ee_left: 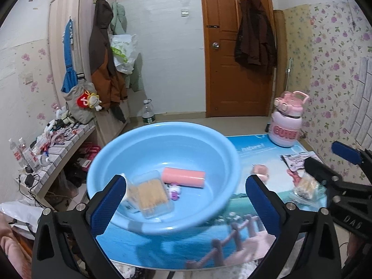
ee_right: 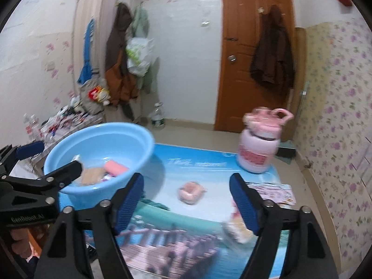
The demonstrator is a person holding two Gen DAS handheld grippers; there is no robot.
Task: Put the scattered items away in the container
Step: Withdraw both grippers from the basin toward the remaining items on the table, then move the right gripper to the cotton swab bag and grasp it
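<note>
- Left tongs: jaws wide, nothing held, framing the blue basin, which already contains the swab box and pink roll.
- Right tongs: jaws parted, nothing held; the pink soap case lies ahead between them, a likely next pick.
- Only the right view shows that case sitting apart from the basin on the desk; the left view alone shows the basin's contents clearly.

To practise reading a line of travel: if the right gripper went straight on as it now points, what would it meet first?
Probably the small pink item on the table mat; it sits straight ahead between the open right gripper fingers, though depth is uncertain.
</note>
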